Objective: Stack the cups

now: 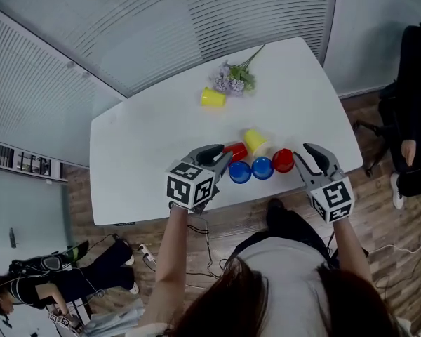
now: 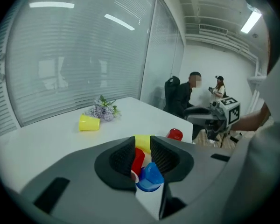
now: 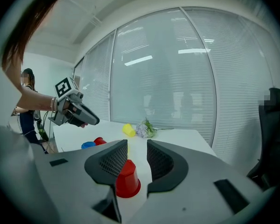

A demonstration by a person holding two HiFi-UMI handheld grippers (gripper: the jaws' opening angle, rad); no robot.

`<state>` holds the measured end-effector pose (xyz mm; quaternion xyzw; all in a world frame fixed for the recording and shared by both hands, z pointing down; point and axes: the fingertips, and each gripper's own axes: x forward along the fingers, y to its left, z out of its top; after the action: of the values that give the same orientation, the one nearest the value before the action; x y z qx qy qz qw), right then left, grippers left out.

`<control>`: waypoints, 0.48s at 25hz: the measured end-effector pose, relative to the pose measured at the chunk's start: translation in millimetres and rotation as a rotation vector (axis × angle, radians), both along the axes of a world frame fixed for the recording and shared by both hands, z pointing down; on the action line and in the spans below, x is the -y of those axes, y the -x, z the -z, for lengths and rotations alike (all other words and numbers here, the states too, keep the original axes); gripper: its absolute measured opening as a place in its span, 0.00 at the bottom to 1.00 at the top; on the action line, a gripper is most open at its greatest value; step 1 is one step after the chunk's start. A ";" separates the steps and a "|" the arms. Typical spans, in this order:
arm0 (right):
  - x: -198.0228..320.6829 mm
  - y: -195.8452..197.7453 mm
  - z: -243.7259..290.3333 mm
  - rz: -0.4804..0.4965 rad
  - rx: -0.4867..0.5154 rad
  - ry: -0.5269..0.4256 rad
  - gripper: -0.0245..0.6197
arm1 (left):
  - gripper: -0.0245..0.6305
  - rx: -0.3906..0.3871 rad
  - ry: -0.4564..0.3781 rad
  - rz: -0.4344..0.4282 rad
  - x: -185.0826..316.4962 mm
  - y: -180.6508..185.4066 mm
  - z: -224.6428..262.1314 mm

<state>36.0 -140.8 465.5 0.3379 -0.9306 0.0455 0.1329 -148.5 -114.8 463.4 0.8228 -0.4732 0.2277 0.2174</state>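
Several small cups stand near the front edge of the white table (image 1: 140,160). In a cluster are a yellow cup (image 1: 254,140), a red cup on its side (image 1: 236,151), two blue cups (image 1: 240,172) (image 1: 262,168) and an upside-down red cup (image 1: 283,160). My left gripper (image 1: 221,159) is open; the sideways red cup (image 2: 137,160) shows in its gap, with a blue cup (image 2: 149,176) just below. My right gripper (image 3: 136,155) is open around the upside-down red cup (image 3: 127,178), with a gap at the right pad.
Another yellow cup (image 1: 212,97) lies on its side beside a sprig of purple flowers (image 1: 233,79) at the back of the table. A person sits in a dark chair (image 1: 414,118) at the right. Window blinds run behind the table.
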 end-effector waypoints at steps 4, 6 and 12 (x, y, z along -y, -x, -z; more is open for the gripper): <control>14.0 -2.8 7.4 -0.002 0.017 -0.008 0.26 | 0.22 0.076 0.091 -0.096 11.0 -3.1 -16.3; 20.9 -4.2 8.0 0.000 0.019 -0.007 0.25 | 0.25 0.092 0.147 -0.135 16.7 -3.0 -22.3; 36.6 -7.6 7.0 -0.009 0.049 0.025 0.24 | 0.31 0.197 0.303 -0.273 29.7 -3.8 -38.4</control>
<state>43.6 -177.5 458.5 0.3393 -0.9314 0.0661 0.1143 -144.7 -144.4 501.8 0.8110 -0.3366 0.4027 0.2586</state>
